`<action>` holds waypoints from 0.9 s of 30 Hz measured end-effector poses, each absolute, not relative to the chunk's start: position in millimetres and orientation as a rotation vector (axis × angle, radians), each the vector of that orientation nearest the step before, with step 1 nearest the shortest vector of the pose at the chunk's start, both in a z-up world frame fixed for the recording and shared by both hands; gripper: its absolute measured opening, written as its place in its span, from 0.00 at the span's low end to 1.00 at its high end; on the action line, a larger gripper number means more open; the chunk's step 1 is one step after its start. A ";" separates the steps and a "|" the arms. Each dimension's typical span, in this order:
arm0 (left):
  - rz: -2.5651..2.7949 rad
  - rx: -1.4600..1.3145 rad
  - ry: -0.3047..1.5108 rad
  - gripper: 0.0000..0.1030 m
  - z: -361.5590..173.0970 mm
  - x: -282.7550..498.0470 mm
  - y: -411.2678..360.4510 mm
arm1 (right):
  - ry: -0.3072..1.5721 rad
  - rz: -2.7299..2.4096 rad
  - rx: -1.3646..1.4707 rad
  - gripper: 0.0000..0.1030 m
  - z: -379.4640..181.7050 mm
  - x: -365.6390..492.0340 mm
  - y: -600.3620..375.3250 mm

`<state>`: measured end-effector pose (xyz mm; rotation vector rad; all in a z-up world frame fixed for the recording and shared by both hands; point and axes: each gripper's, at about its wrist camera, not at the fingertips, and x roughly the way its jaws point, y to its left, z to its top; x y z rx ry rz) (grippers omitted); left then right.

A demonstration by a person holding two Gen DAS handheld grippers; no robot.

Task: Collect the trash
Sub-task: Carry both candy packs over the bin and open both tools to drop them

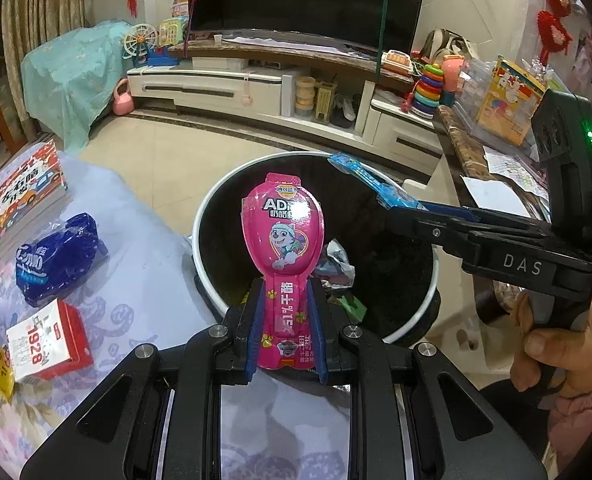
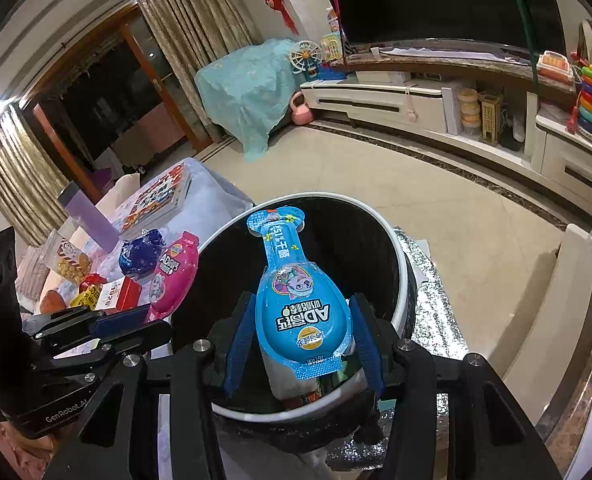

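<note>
My left gripper (image 1: pixel 285 284) is shut on the narrow stem of a pink spoon-shaped snack wrapper (image 1: pixel 281 224), which stands upright over the near rim of a black trash bin with a white rim (image 1: pixel 203 216). My right gripper (image 2: pixel 304 298) is shut on the wide end of a matching blue wrapper (image 2: pixel 296 284) and holds it above the bin's opening (image 2: pixel 404 280). From the left wrist view, the right gripper (image 1: pixel 392 208) reaches in from the right with the blue wrapper (image 1: pixel 376 184) seen edge-on. The right wrist view shows the left gripper (image 2: pixel 143 312) and the pink wrapper (image 2: pixel 175 276) at the bin's left.
Crumpled silver foil (image 1: pixel 336 264) and green scraps lie inside the bin. On the floral-cloth table at left are a blue packet (image 1: pixel 55 260), a red-and-white box (image 1: pixel 47 340) and books (image 1: pixel 23 200). A side table (image 1: pixel 456 140) with papers stands at right. A hand (image 1: pixel 556 352) grips the right tool.
</note>
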<state>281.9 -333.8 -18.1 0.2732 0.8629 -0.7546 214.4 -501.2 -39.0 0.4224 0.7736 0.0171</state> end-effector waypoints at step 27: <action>-0.719 0.226 0.847 0.51 -16.1 282.1 -322.1 | 0.760 0.004 0.482 0.69 -40.4 217.6 -517.0</action>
